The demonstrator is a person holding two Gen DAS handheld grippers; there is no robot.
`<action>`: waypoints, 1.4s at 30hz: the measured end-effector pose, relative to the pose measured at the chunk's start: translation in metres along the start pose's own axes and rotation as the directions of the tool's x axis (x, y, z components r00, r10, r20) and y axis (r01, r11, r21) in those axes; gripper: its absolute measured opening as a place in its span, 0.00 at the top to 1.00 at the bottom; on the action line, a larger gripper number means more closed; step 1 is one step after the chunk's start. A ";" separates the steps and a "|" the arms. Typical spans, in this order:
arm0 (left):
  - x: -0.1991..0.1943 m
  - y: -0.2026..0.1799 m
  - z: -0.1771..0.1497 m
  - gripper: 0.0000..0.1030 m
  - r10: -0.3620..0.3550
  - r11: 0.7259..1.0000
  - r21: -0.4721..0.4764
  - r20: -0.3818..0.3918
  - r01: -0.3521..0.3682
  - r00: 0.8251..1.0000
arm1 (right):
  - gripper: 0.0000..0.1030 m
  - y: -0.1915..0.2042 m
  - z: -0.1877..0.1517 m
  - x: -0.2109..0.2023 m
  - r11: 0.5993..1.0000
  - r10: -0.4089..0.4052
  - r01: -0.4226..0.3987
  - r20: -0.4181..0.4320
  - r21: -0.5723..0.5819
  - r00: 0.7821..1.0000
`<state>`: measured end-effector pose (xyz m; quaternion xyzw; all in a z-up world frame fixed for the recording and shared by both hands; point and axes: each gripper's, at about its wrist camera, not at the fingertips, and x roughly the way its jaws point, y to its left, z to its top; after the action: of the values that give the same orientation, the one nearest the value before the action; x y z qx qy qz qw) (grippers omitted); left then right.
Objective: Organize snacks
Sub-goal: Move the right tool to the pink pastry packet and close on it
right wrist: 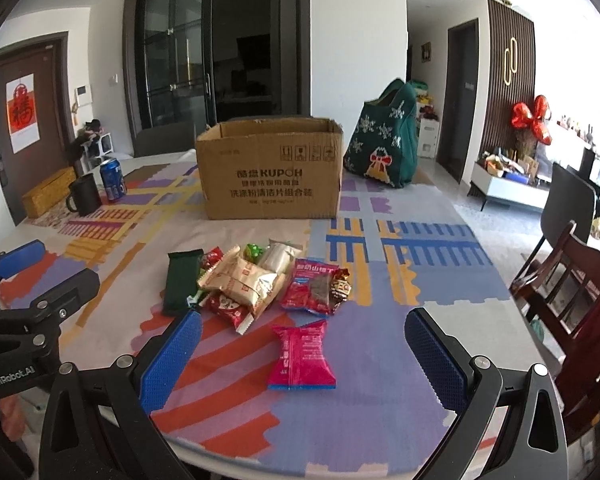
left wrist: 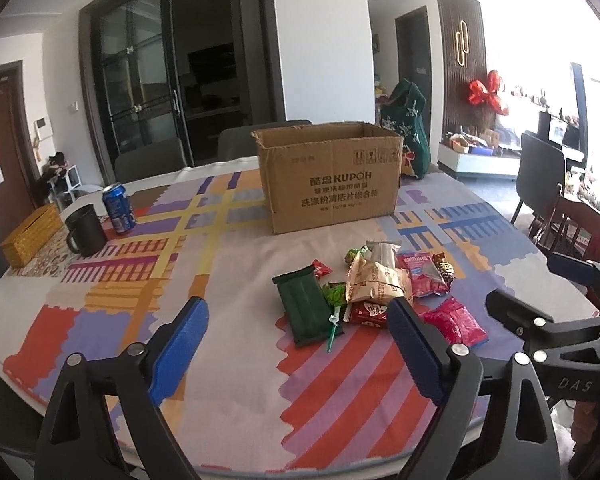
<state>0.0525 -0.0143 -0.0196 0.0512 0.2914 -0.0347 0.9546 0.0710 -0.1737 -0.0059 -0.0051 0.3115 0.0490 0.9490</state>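
A pile of snack packets lies mid-table in front of an open cardboard box (left wrist: 330, 176) (right wrist: 270, 172): a dark green packet (left wrist: 305, 306) (right wrist: 181, 280), beige packets (left wrist: 380, 282) (right wrist: 240, 280), a red-and-blue packet (left wrist: 422, 276) (right wrist: 312, 286), and a pink packet (left wrist: 456, 322) (right wrist: 302, 356) lying apart, nearest me. My left gripper (left wrist: 300, 316) is open and empty above the table, near the green packet. My right gripper (right wrist: 304, 330) is open and empty, with the pink packet between its fingers' line of sight. The right gripper also shows in the left wrist view (left wrist: 540, 296).
A blue soda can (left wrist: 119, 208) (right wrist: 113, 179), a black mug (left wrist: 86, 230) (right wrist: 85, 194) and a woven yellow box (left wrist: 32, 234) stand at the far left. A green knitted bag (right wrist: 386, 136) stands right of the box. A wooden chair (right wrist: 572, 292) is at the right edge.
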 end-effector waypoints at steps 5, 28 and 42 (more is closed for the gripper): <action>0.024 -0.006 -0.001 0.19 -0.031 0.999 0.023 -0.054 0.032 0.998 | 0.01 -0.001 -0.003 0.023 1.000 0.015 -0.015 -0.062 0.002 0.998; 0.131 -0.036 0.015 0.24 -0.236 0.964 0.073 -0.222 0.258 0.946 | 0.25 -0.015 -0.021 0.103 0.994 0.082 -0.056 -0.298 0.095 0.951; 0.168 -0.054 0.019 0.31 -0.282 0.948 0.064 -0.290 0.312 0.915 | 0.36 -0.013 -0.025 0.122 0.990 0.119 -0.086 -0.348 0.109 0.930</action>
<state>0.1974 -0.0760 -0.1019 0.0628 0.4239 -0.1879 0.8838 0.1555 -0.1769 -0.0982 0.0462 0.4786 0.0822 0.8729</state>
